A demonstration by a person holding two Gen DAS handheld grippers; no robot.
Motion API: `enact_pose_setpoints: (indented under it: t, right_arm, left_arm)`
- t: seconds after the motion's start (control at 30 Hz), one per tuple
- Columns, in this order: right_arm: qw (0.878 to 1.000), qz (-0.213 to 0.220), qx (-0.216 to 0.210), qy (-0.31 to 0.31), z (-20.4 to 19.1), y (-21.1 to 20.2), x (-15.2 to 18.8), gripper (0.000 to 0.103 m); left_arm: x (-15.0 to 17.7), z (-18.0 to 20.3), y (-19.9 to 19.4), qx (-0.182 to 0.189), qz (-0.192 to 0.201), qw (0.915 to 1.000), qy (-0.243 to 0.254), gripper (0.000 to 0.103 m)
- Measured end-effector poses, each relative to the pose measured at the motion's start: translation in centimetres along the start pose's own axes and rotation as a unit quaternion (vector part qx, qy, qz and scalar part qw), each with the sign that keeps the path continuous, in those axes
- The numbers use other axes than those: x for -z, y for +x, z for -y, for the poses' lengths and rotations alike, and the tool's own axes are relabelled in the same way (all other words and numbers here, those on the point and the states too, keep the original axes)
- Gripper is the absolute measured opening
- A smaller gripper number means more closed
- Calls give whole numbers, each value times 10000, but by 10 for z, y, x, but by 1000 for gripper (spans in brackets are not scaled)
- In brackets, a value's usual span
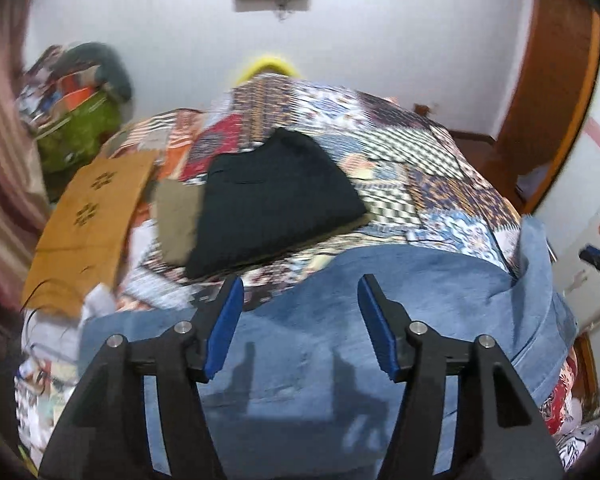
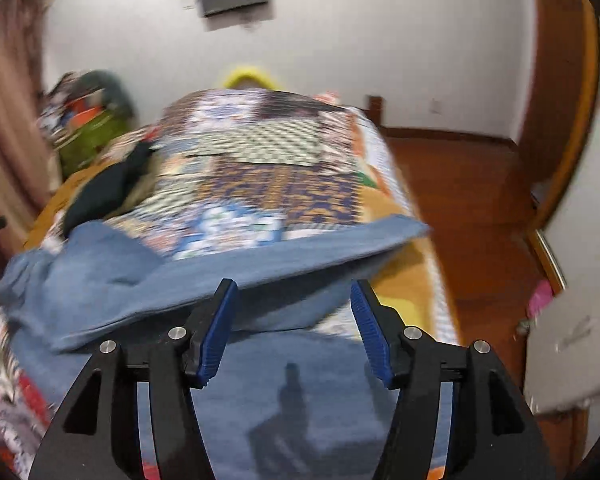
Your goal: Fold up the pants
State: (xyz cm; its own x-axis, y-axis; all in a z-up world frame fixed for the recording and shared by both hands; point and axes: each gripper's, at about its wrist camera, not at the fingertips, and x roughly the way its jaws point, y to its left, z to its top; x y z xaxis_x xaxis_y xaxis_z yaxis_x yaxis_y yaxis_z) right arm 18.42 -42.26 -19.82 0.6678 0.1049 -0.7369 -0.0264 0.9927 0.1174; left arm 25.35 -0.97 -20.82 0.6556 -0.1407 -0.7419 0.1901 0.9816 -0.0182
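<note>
Blue denim pants lie folded across the near end of a bed with a patchwork cover. My left gripper hangs above the denim, open, nothing between its blue pads. In the right wrist view the same pants show a folded-over layer with an edge running toward the bed's right side. My right gripper is open above that fold, its pads apart from the cloth. Shadows of the fingers fall on the denim below.
A folded black garment lies on the bed beyond the pants, a khaki one and a brown cardboard piece to its left. A heap of clothes sits far left. Wooden floor and a door lie right.
</note>
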Motion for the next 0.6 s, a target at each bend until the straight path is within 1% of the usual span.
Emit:
enact_pose_setpoints:
  t: [0.13, 0.17, 0.27, 0.33, 0.4, 0.47, 0.6]
  right_arm:
    - [9992, -66, 208, 343, 32, 19, -8, 55]
    - [9988, -79, 234, 434, 39, 26, -10, 55]
    - [9971, -126, 206, 724, 58, 44, -16, 55]
    - [9958, -179, 187, 877, 67, 59, -19, 55]
    - [9949, -230, 154, 973, 74, 74, -23, 55]
    - [9938, -293, 130, 1066, 78, 90, -26, 55]
    - [9917, -355, 199, 1222, 88, 114, -28, 55]
  left_arm:
    - [-3, 31, 26, 196, -259, 9992, 233, 65]
    - [-3, 40, 35, 317, -394, 9984, 249, 65]
    - [0, 53, 53, 570, -639, 9962, 170, 65]
    - [1, 60, 62, 658, -748, 9949, 131, 65]
    - [2, 66, 71, 653, -823, 9943, 165, 65]
    - [3, 74, 81, 562, -885, 9942, 248, 65]
    - [4, 82, 94, 464, -981, 9935, 355, 65]
